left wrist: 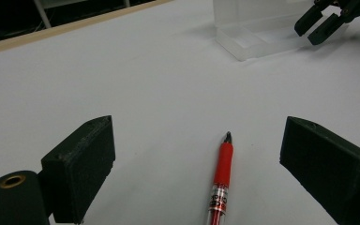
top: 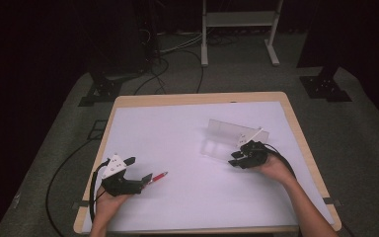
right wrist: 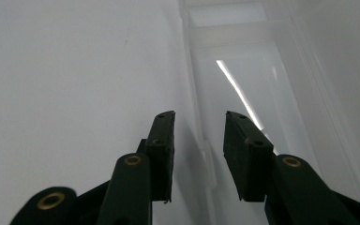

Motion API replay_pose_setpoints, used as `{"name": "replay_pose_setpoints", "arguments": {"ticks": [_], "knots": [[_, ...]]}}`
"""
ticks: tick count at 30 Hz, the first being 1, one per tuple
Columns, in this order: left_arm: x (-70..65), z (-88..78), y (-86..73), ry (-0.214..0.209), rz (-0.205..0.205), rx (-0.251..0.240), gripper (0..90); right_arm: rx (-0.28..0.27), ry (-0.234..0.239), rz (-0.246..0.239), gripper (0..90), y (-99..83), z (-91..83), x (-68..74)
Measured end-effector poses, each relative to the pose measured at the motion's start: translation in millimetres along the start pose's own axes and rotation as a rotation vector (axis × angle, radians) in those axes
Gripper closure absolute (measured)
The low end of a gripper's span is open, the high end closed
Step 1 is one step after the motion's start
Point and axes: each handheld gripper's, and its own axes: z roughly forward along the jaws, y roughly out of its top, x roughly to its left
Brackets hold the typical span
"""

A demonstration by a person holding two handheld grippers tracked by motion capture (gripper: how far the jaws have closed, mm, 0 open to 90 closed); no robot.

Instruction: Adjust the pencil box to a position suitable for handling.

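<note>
Looking down from the high view, I see my left gripper (top: 145, 178) low at the near left of the white table (top: 177, 133), its jaws spread wide apart with a red pen (top: 158, 177) lying flat on the surface between them, touched by neither. In the left gripper view the pen (left wrist: 221, 180) points its tip away toward the clear plastic box (left wrist: 258, 33). My right gripper (top: 235, 159) sits at the right, just beside the near edge of that clear plastic box (top: 227, 134). Its jaws stand slightly apart, straddling the box's near wall (right wrist: 201, 140), not clamped.
</note>
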Motion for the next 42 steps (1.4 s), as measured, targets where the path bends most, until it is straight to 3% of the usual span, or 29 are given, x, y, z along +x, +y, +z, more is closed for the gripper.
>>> {"name": "replay_pose_setpoints", "arguments": {"ticks": [6, 14, 21, 27, 32, 42], "knots": [[0.6, -0.8, -0.3, 0.001, -0.008, -0.004, 9.9, 0.013, 0.013, -0.006, 70.7, -1.5, 4.6, -1.7], [0.4, -0.4, -0.3, -0.004, -0.010, -0.003, 9.9, 0.017, -0.001, -0.059, 83.0, -2.7, 6.8, -1.2], [0.8, -1.1, -0.1, -0.008, -0.018, -0.010, 9.9, 0.009, 0.013, -0.104, 85.5, -2.7, 7.3, -0.2], [0.9, 0.6, -0.6, -0.014, -0.009, 0.011, 9.6, -0.003, 0.023, -0.143, 86.3, -3.1, 6.1, 1.1], [1.1, -0.3, -0.3, -0.017, -0.023, -0.004, 9.7, -0.007, 0.020, -0.173, 86.2, -3.1, 4.2, 3.8], [1.2, 0.3, -0.4, -0.013, -0.015, 0.004, 9.7, -0.026, 0.033, -0.264, 86.3, 2.8, -8.4, 23.4]]}}
